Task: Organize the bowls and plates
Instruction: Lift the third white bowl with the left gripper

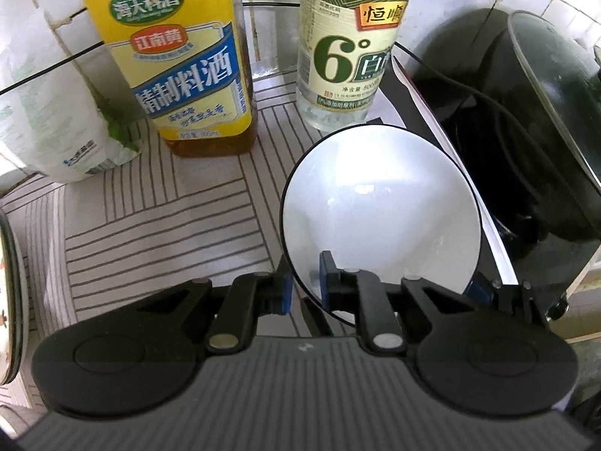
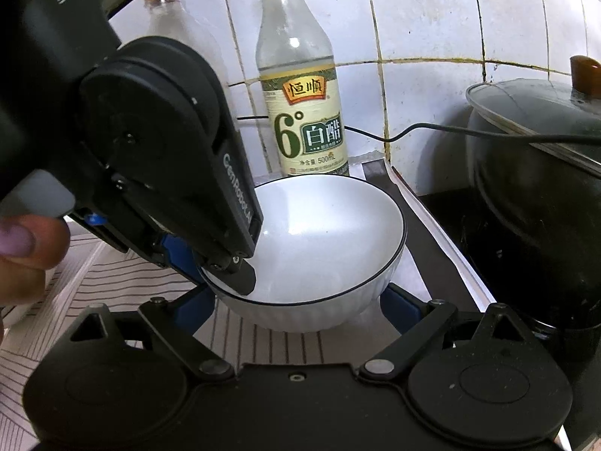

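A: How many things does the counter hold?
B: One white bowl (image 2: 323, 248), two bottles: the cooking wine (image 1: 188, 67) and the vinegar (image 2: 304, 112), plus one black pot (image 2: 533, 195).
A: And the grippers?
B: The left gripper (image 1: 304, 285) is clamped on the bowl's near rim. The right gripper (image 2: 296, 308) stands spread, its fingers flanking the bowl's base.
A: Room?
B: Striped mat (image 1: 157, 225) lies free to the left; the pot crowds the right.

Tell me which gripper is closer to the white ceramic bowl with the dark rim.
Left. The left gripper is clamped on the near rim of the white ceramic bowl. The right gripper stands open in front of it, fingers either side, not gripping.
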Action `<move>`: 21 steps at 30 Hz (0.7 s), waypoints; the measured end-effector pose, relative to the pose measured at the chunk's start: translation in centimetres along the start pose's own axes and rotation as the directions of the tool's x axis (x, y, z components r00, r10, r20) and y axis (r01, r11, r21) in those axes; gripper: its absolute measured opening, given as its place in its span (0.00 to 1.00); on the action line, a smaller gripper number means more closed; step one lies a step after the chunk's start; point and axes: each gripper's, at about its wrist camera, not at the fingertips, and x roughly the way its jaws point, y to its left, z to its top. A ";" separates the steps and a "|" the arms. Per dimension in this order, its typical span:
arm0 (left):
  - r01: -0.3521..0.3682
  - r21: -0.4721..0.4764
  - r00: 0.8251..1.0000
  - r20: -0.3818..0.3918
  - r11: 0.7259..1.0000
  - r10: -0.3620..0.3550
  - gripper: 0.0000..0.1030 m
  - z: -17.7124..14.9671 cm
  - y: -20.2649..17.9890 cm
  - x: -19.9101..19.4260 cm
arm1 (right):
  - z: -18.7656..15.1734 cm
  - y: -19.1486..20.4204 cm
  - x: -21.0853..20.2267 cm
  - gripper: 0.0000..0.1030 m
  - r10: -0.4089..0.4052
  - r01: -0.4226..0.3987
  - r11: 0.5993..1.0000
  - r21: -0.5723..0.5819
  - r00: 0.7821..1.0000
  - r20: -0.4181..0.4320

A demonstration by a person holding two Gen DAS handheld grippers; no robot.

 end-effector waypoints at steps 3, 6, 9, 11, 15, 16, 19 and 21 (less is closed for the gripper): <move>-0.003 0.004 1.000 0.010 1.000 0.003 0.12 -0.7 0.1 -1.1 | -0.3 0.3 -0.7 0.94 0.007 -0.007 1.000 -0.004 1.000 0.014; 0.000 -0.001 1.000 0.016 1.000 0.000 0.12 -1.5 0.4 -2.3 | -0.5 0.8 -1.5 0.94 0.014 -0.014 1.000 -0.016 0.999 0.031; 0.013 -0.018 0.999 0.032 1.000 -0.013 0.12 -2.2 0.9 -3.3 | -0.6 1.2 -2.5 0.94 0.024 -0.023 1.000 -0.019 0.999 0.046; 0.008 -0.006 0.999 0.046 1.000 -0.007 0.12 -2.7 1.0 -3.6 | -0.7 1.3 -3.1 0.94 0.025 -0.024 1.000 -0.013 0.998 0.050; 0.004 -0.006 0.998 0.055 1.000 -0.004 0.12 -3.6 1.4 -4.6 | -0.9 1.7 -3.8 0.94 0.034 -0.032 0.999 -0.031 0.998 0.060; 0.006 -0.012 0.999 0.054 1.000 -0.005 0.12 -3.9 1.6 -4.9 | -1.0 2.0 -4.1 0.94 0.037 -0.035 0.999 -0.035 0.997 0.063; 0.001 -0.015 0.997 0.072 1.000 0.000 0.12 -4.8 2.3 -6.2 | -1.1 2.5 -5.1 0.94 0.052 -0.049 0.998 -0.047 0.996 0.071; -0.010 -0.010 0.996 0.088 1.000 0.011 0.13 -5.3 2.8 -7.2 | -1.0 3.1 -5.7 0.94 0.066 -0.062 0.996 -0.057 0.994 0.084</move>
